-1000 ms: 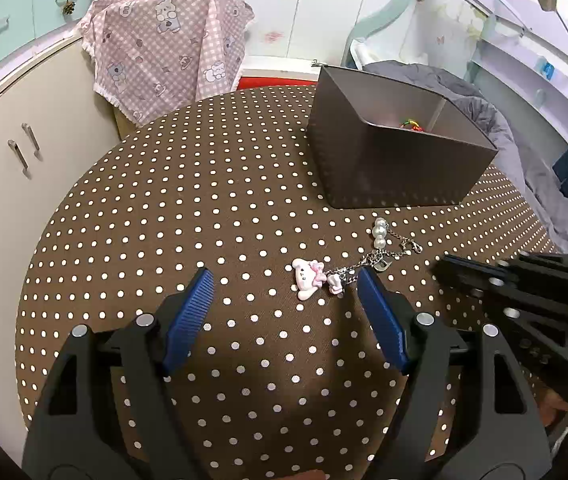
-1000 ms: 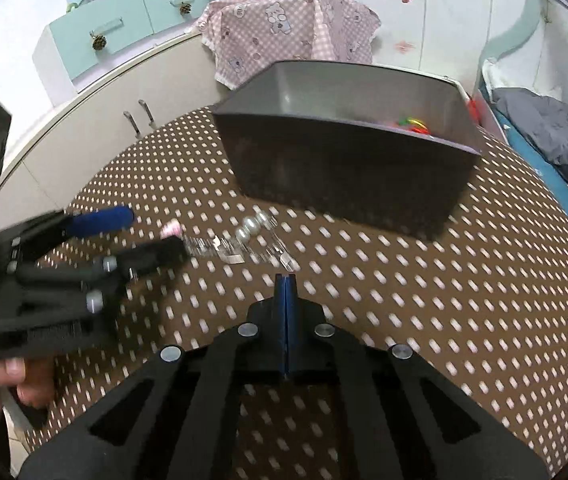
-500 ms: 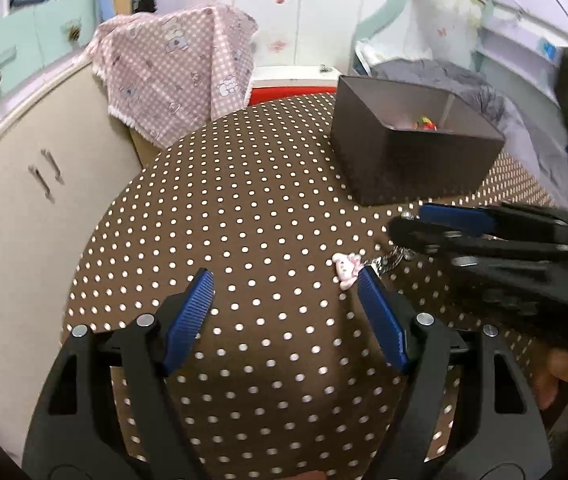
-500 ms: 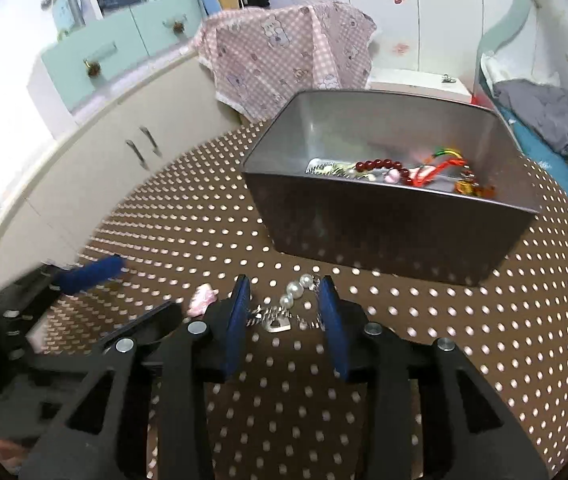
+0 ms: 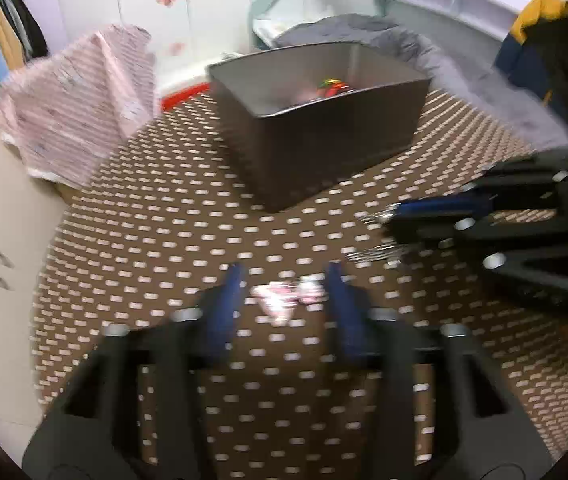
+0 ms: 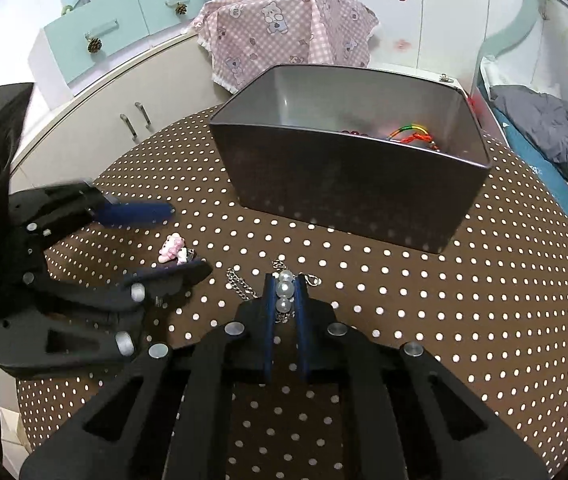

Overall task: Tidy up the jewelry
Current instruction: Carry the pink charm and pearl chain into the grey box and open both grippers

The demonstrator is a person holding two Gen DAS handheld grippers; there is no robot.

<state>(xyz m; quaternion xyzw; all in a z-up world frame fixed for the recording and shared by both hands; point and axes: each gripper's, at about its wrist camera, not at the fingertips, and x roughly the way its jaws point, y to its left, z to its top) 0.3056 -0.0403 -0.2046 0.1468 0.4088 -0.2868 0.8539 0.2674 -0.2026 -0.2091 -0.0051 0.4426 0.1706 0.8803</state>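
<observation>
Near the middle of the worktop (image 6: pixel 403 288), just short of the grey bin (image 6: pixel 347 184), lies the charm chain (image 6: pixel 244 286): a pink figure charm (image 6: pixel 171 248) at one end, a short string of pearls (image 6: pixel 285 292) at the other, metal links between. Half a second ago your right tool (image 6: pixel 285 300) stood part-open around the pearls; its jaws have since closed and now pinch them between the blue pads. Your left tool (image 5: pixel 284 300) has just been closing from wide to narrow. The pink charm sits between its pads, but neither pad presses on it yet, so that end is not secured. Judgement: one end is held and the other only bracketed; lifting now would drag the charm, so finish the left closure first.

Limits of inspection: the left wrist view is badly smeared, so the charm (image 5: pixel 284 300) reads only as a pink blur and pad contact is judged mainly from the right view. The lower left pad covers part of the chain beside the charm. The bin's near wall hides most of its contents; only a coloured cord (image 6: pixel 411 134) and some dark red beads show above it. The worktop's near edge is cut off behind both tools.
</observation>
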